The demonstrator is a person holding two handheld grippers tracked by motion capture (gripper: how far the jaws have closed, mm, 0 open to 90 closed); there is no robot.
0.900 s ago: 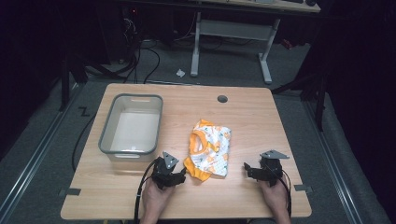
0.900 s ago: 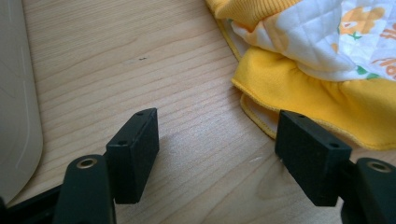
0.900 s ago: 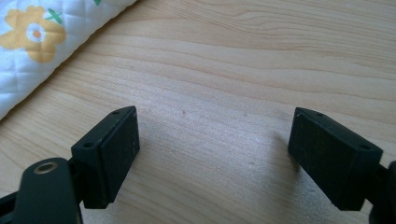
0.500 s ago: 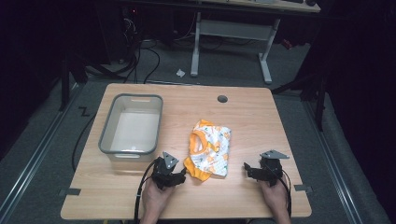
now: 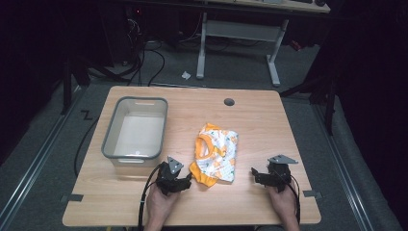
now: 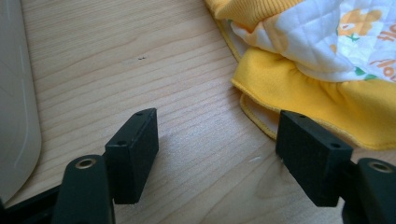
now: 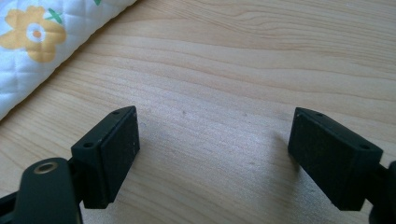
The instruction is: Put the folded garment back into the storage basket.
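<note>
- The left claw (image 5: 186, 182) rests low at the near edge of the desk (image 5: 260, 120), with its jaws spread wide and nothing between them.
- In the left gripper view, the yellow hem of the small garment (image 6: 322, 56) lies just beside the right-hand jaw, maybe touching it at the corner; I cannot tell for sure.
- The right claw (image 5: 255, 175) is also wide open and empty, and it stands a little apart from the other side of the garment (image 5: 215, 154).
- In the right gripper view, only bare wood lies between the jaws, and the quilted white cloth with an orange flower (image 7: 42, 42) is off to the upper left.
- The garment lies folded or bunched in the middle of the desk, between the two claws, and just right of the grey bin (image 5: 135, 130).
- Risk: if the left claw closes where it is now, it probably catches only air or the thin hem edge, because the cloth is outside the gap.
- Risk: a grip on one layer only can let the folded cloth open and drag on the desk when lifted.
- Risk: the right claw needs to move sideways toward the cloth first; pushing flat can shove the garment instead of gripping it.
- The bin is near, so a wide swing of the left hand could knock its wall.
</note>
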